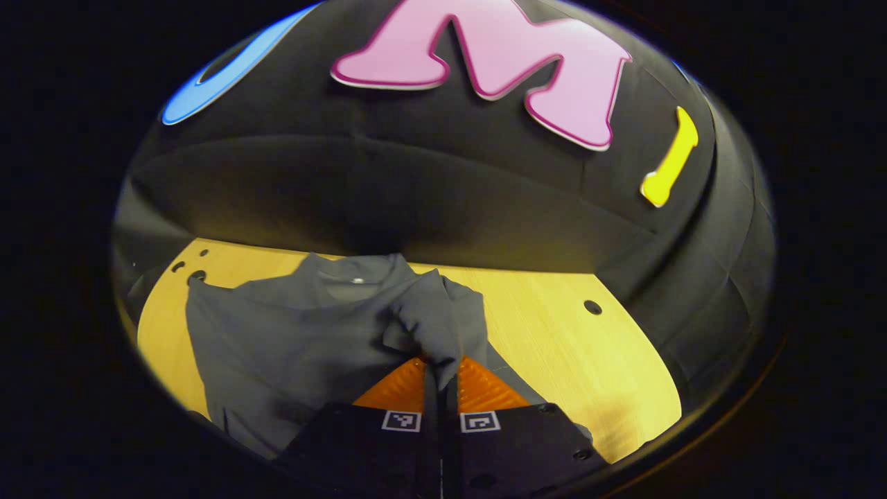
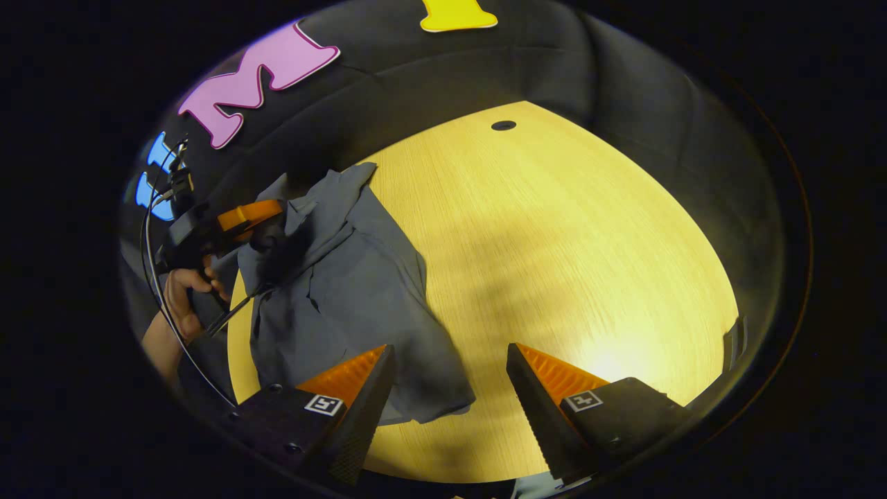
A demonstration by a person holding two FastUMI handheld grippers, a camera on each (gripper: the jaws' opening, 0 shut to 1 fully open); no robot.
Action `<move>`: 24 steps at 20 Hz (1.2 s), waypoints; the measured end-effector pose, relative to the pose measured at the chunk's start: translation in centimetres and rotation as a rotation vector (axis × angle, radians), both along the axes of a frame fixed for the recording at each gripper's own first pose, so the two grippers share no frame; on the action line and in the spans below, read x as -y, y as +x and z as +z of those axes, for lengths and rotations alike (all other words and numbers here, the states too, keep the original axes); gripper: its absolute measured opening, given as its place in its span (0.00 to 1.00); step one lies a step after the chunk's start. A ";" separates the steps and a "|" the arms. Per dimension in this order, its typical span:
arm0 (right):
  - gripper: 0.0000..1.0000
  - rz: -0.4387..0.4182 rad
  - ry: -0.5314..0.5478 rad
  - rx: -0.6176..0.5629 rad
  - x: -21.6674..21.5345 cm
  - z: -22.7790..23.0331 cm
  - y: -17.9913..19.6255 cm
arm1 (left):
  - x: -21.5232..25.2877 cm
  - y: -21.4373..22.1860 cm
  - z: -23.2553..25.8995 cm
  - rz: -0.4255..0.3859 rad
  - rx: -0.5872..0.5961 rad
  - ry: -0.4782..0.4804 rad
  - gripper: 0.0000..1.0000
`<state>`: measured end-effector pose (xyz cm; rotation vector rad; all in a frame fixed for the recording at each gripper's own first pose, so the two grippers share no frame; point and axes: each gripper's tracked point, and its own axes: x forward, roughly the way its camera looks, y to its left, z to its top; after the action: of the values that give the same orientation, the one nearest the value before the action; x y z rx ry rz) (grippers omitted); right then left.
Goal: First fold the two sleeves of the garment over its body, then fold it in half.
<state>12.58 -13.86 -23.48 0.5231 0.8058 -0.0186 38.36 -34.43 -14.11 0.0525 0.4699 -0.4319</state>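
Up close in the left gripper view, left gripper (image 1: 441,366) pinched tight on a bunched-up sleeve (image 1: 436,319), both fingers pressed into the fabric with basically no gap. Sleeve pulled up and over toward the middle of the grey garment (image 1: 291,346), which is spread on the light wooden table (image 1: 589,353), collar at the far side by the booth wall. Over in the right gripper view, right gripper (image 2: 450,395) hanging low above the table with jaws spread wide, nothing between them, one finger over the garment's near hem, other over bare wood. Further off there, a hand (image 2: 181,294) holding the left gripper's handle, cable trailing down, tips buried in lifted cloth. Small round hole (image 2: 504,125) in the tabletop way at the back.
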 end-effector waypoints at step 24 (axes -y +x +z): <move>0.99 0.240 -0.139 -0.120 -5.8 -5.4 1.1 | -32.6 -19.7 -7.2 0.422 -0.145 0.158 0.96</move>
<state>13.64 -8.02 -28.85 0.2937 0.9732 0.1157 18.66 -1.87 -21.35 0.0731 0.6403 0.0165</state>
